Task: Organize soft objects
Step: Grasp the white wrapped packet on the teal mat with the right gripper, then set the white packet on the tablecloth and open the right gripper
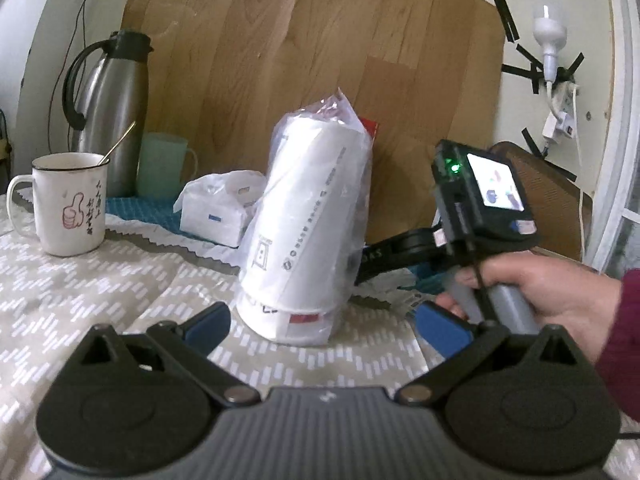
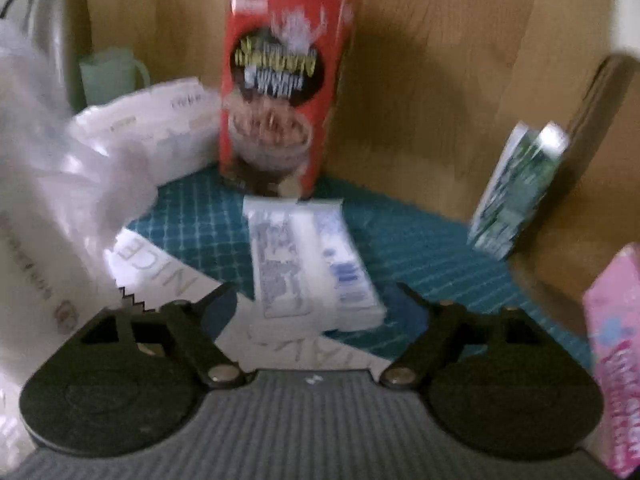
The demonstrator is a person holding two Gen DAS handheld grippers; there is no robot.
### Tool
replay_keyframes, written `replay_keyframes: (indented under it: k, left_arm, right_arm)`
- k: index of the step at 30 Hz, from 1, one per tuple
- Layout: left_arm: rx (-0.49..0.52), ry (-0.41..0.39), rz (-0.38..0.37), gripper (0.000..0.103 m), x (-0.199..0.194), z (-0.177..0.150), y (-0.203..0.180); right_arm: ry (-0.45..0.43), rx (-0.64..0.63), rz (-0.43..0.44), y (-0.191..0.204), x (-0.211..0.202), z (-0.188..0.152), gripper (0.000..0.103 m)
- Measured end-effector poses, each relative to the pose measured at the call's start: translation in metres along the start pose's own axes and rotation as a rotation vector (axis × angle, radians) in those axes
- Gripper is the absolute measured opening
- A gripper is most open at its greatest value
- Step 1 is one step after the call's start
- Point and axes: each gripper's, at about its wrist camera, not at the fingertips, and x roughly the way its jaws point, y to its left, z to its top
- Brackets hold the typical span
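surface (image 1: 80,300): patterned cloth under both claws | bagged stack of paper cups (image 1: 308,220): upright, just ahead of left claw (image 1: 324,326), whose jaws are wide, nothing between | red box (image 2: 280,80): upright beyond right claw (image 2: 316,312) | tissue pack (image 2: 308,264): flat on teal mat, reaching between its wide jaws, pads clear

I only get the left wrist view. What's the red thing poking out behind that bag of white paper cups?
Observer: A red cereal box, standing upright against the wooden board.
Operator: Anything in front of it?
Observer: A white-and-blue tissue pack lies flat on the teal mat.
Operator: Is the right hand-held gripper holding something?
Observer: No, it is open, pads apart, with that pack just ahead.
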Motion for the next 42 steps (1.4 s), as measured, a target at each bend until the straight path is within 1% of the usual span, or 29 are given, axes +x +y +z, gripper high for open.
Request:
replay_keyframes:
  k: [1, 3, 4, 5, 7, 9, 14, 18, 20, 21, 24, 25, 27, 29, 30, 32, 34, 37, 39, 40, 41, 42]
  left_arm:
    - [-0.003, -0.002, -0.002, 0.103, 0.0, 0.0, 0.0]
    - [-0.012, -0.003, -0.003, 0.103, -0.001, 0.0, 0.001]
    - [-0.016, -0.003, -0.002, 0.103, -0.001, 0.0, 0.002]
    - [-0.02, -0.003, -0.001, 0.103, -0.001, 0.001, 0.002]
    - [-0.025, -0.001, 0.001, 0.103, -0.001, 0.001, 0.003]
    - [-0.03, 0.0, 0.006, 0.103, -0.001, 0.001, 0.003]
    - [-0.046, 0.002, 0.012, 0.103, -0.001, 0.002, 0.006]
    - [-0.067, -0.004, -0.012, 0.103, -0.005, 0.002, 0.009]
    - [-0.077, 0.007, -0.057, 0.103, -0.005, 0.002, 0.011]
    - [-0.079, 0.018, -0.09, 0.103, -0.005, 0.003, 0.012]
    - [-0.08, 0.092, -0.252, 0.102, 0.0, 0.004, 0.014]
    - [-0.079, 0.114, -0.291, 0.102, 0.001, 0.005, 0.013]
    - [-0.064, 0.157, -0.341, 0.1, 0.003, 0.005, 0.008]
    - [-0.039, 0.211, -0.387, 0.095, 0.004, 0.003, -0.002]
    - [-0.028, 0.232, -0.409, 0.094, 0.004, 0.002, -0.009]
    - [0.002, 0.257, -0.448, 0.094, 0.003, -0.002, -0.024]
    - [0.061, 0.283, -0.457, 0.094, 0.004, -0.005, -0.043]
    - [0.15, 0.325, -0.42, 0.094, 0.013, -0.012, -0.07]
    - [0.173, 0.347, -0.398, 0.094, 0.021, -0.015, -0.081]
    - [0.172, 0.371, -0.399, 0.091, 0.026, -0.017, -0.084]
    - [0.165, 0.41, -0.406, 0.083, 0.033, -0.019, -0.088]
    - [0.174, 0.403, -0.397, 0.078, 0.033, -0.021, -0.092]
  right_arm:
    - [-0.004, 0.028, -0.002, -0.003, 0.003, 0.001, 0.092]
    - [0.008, 0.066, 0.021, -0.008, 0.007, 0.002, 0.089]
    - [0.008, 0.092, 0.04, -0.011, 0.007, 0.002, 0.078]
    - [0.011, 0.099, 0.053, -0.012, 0.007, 0.003, 0.077]
    - [-0.001, 0.067, 0.046, -0.009, 0.0, 0.001, 0.077]
    - [-0.036, 0.016, 0.032, -0.004, -0.012, -0.001, 0.077]
    - [-0.137, -0.011, 0.04, -0.01, -0.063, -0.013, 0.077]
    - [-0.151, -0.065, 0.099, -0.021, -0.103, -0.05, 0.077]
    - [-0.15, -0.106, 0.139, -0.026, -0.122, -0.076, 0.077]
    - [-0.146, -0.118, 0.155, -0.028, -0.13, -0.089, 0.077]
    - [-0.12, -0.142, 0.23, -0.034, -0.155, -0.128, 0.078]
    - [-0.115, -0.147, 0.246, -0.035, -0.162, -0.139, 0.078]
    - [-0.104, -0.173, 0.272, -0.036, -0.174, -0.158, 0.078]
    - [-0.106, -0.193, 0.247, -0.037, -0.182, -0.174, 0.081]
    - [-0.113, -0.195, 0.225, -0.038, -0.185, -0.179, 0.082]
    - [-0.131, -0.186, 0.211, -0.039, -0.191, -0.188, 0.09]
    - [-0.139, -0.166, 0.222, -0.039, -0.193, -0.193, 0.092]
    - [-0.158, -0.142, 0.224, -0.041, -0.191, -0.199, 0.093]
    - [-0.155, -0.107, 0.234, -0.042, -0.188, -0.198, 0.093]
    - [-0.149, -0.086, 0.242, -0.043, -0.189, -0.199, 0.091]
    - [-0.145, -0.069, 0.252, -0.044, -0.189, -0.199, 0.088]
    - [-0.147, -0.054, 0.261, -0.045, -0.188, -0.199, 0.085]
